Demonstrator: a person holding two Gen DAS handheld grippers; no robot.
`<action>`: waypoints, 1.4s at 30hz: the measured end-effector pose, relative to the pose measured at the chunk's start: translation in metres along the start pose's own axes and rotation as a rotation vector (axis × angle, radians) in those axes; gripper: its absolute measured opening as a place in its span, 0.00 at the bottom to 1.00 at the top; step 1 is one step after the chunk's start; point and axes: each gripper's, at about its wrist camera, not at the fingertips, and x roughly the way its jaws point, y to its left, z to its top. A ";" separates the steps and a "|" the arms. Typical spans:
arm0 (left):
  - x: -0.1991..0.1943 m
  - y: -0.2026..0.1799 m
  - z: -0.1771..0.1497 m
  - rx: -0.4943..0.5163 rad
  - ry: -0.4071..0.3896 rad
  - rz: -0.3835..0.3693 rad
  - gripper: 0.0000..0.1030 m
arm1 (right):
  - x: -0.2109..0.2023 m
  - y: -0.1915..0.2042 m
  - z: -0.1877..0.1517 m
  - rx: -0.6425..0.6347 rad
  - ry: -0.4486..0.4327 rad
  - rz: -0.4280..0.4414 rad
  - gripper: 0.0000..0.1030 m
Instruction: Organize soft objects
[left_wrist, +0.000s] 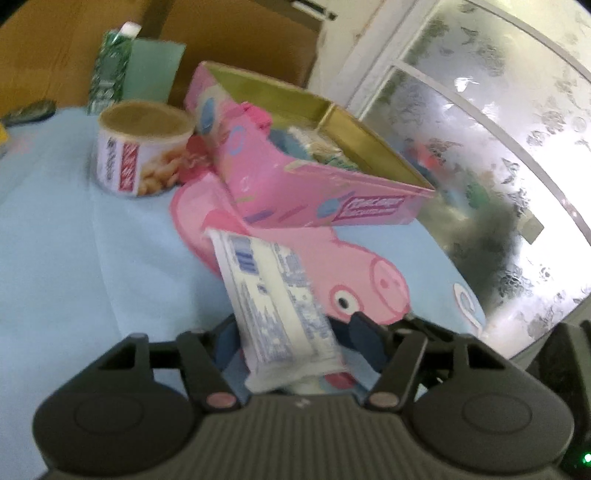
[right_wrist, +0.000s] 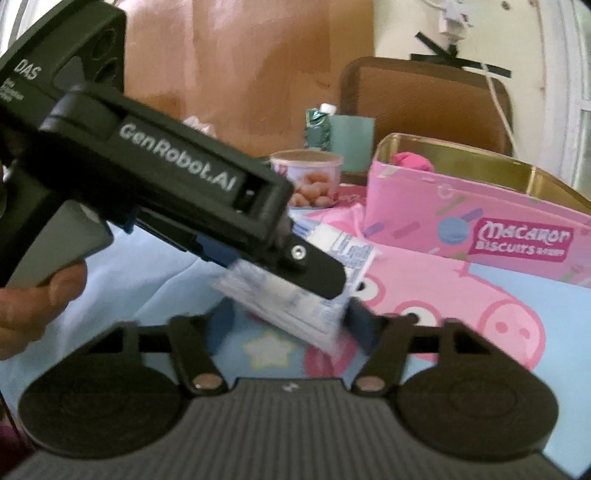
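In the left wrist view, the left gripper (left_wrist: 291, 332) pinches a white packet (left_wrist: 275, 295) with blue print. The packet sits between the two fingers with its lower end close to the gripper body, and its upper end sticks out forward and to the left, over a blue cloth (left_wrist: 74, 240) with a pink pig picture (left_wrist: 354, 280). Behind the packet stands a pink tin (left_wrist: 314, 192), open at the top, with gold inner walls and some soft things inside; they are too blurred to name. To the left of the tin, almost touching it, stands a can (left_wrist: 142, 155) with a tan lid. Further back there is a green carton (left_wrist: 110, 70). On the right a frosted window (left_wrist: 498, 147) is seen.

In the right wrist view, the left gripper (right_wrist: 317, 273) comes from the upper left, held by a hand (right_wrist: 33, 299). The same packet (right_wrist: 303, 299) is clamped in it, one dark finger lying across the packet's face. The packet's lower edge reaches down between the fingers of the right gripper (right_wrist: 291, 325). The right finger (right_wrist: 360, 325) seems to be at the packet's edge, the left finger stands a little apart; because of blur I cannot tell whether they press on it. The tin (right_wrist: 461, 221) stands to the right on the cloth (right_wrist: 147, 280), the can (right_wrist: 306, 177) and carton (right_wrist: 317, 125) behind it, and a brown chair (right_wrist: 424, 99) further back.
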 end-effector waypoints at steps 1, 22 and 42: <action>-0.002 -0.004 0.003 0.001 0.010 -0.061 0.47 | -0.002 -0.002 0.001 0.005 -0.011 -0.007 0.37; 0.066 -0.072 0.141 0.241 -0.179 0.056 0.58 | 0.034 -0.108 0.082 0.121 -0.230 -0.317 0.35; -0.002 0.026 0.034 0.021 -0.046 0.015 0.70 | -0.029 -0.076 0.006 0.286 -0.056 0.093 0.55</action>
